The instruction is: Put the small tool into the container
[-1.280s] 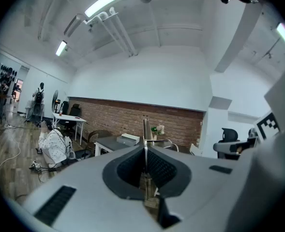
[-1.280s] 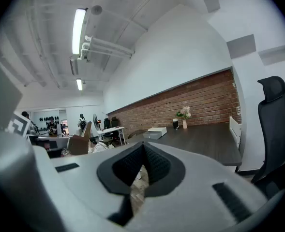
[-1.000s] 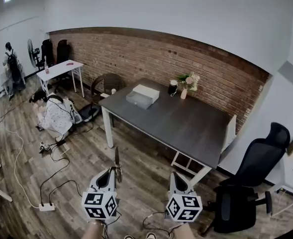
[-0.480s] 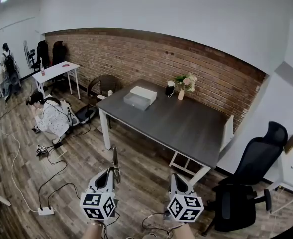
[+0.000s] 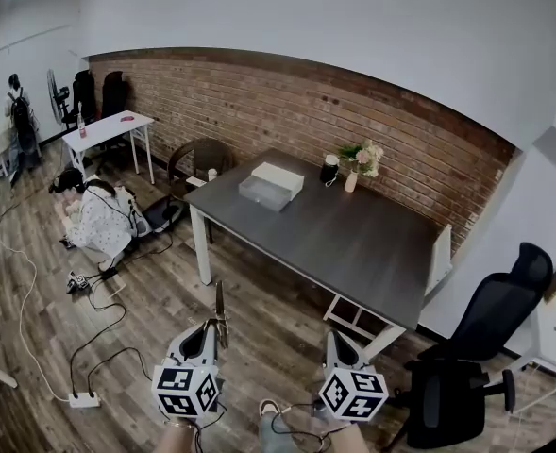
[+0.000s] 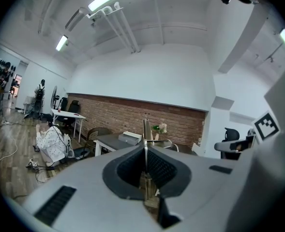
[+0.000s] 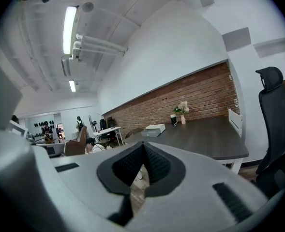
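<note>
No text or label seems readable anywhere at this distance.

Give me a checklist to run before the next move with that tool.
1. Small tool gripped: ok, the left gripper has its fingers closed on it, tool sticking up.
2. Right gripper free: ok, fingers together, nothing between.
3. Container in sight: ok, near the table's left end.
4. Container open: cannot tell from here.
5. Container within reach: not ok, floor lies between both grippers and the table.
</note>
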Demonstrator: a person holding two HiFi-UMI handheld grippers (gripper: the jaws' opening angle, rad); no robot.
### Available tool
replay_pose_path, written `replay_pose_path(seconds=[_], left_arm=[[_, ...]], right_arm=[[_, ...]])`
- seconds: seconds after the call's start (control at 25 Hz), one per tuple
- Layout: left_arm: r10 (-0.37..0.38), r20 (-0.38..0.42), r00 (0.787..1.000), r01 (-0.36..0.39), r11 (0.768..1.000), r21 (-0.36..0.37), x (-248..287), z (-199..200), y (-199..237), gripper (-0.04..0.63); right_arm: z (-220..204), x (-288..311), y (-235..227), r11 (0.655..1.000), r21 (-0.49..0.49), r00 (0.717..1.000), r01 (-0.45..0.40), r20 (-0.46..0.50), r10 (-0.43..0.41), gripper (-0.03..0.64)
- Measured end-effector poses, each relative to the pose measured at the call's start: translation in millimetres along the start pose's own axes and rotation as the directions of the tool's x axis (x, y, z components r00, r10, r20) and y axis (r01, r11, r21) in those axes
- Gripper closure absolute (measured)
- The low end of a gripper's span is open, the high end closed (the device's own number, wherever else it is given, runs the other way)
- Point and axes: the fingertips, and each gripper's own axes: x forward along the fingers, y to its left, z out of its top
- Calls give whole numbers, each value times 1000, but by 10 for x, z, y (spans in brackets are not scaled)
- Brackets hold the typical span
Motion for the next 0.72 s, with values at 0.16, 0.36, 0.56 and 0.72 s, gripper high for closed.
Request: replay_pose_path(seconds=[0.16,0.36,0.56,0.72], left_arm=[[22,-3,1000,-22,1000,-4,292,5,116,589],[60,-5,998,-60,998,-10,768,110,235,589],[88,4,996,-88,996,-13,1241,251,343,589],[102,8,995,-102,995,-19,1601,325,397,590]], right_arm=[[32,369,-66,1000,-1,1000,-18,-10,18,615],[219,957,-203,999,-9,999,-45,-23,45,615],[434,1515,-296,997,-25,997,-76,-28,75,615],[542,1888,-394,995,-33,995,-91,-36,90,615]])
